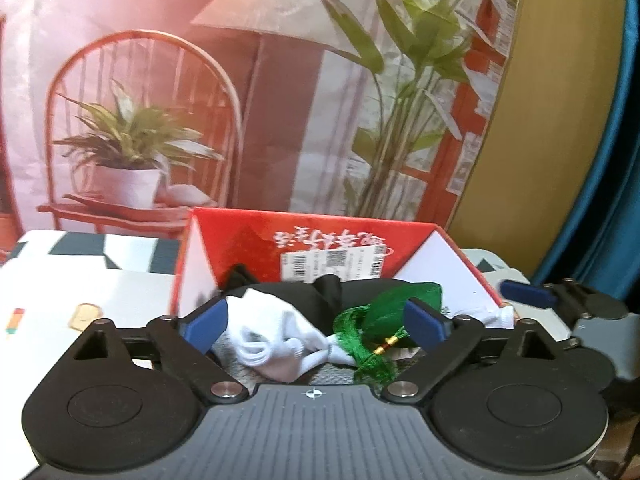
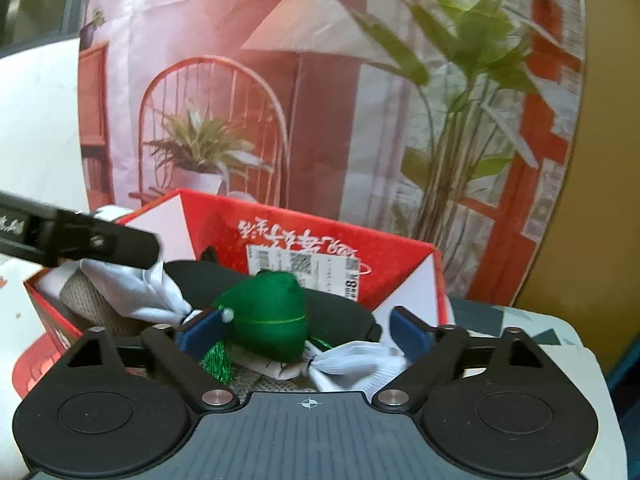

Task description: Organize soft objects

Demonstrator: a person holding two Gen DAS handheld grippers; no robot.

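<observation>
A patterned tabletop (image 1: pixel 100 280) carries a red box (image 1: pixel 400 240), perhaps cardboard.

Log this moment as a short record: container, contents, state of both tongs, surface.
container: red box, open top, label on inner wall
contents: green pouch with tassel, white socks, black cloth, grey knit piece
left tongs: open, over the box
right tongs: open, astride the pouch
surface: patterned tablecloth
</observation>
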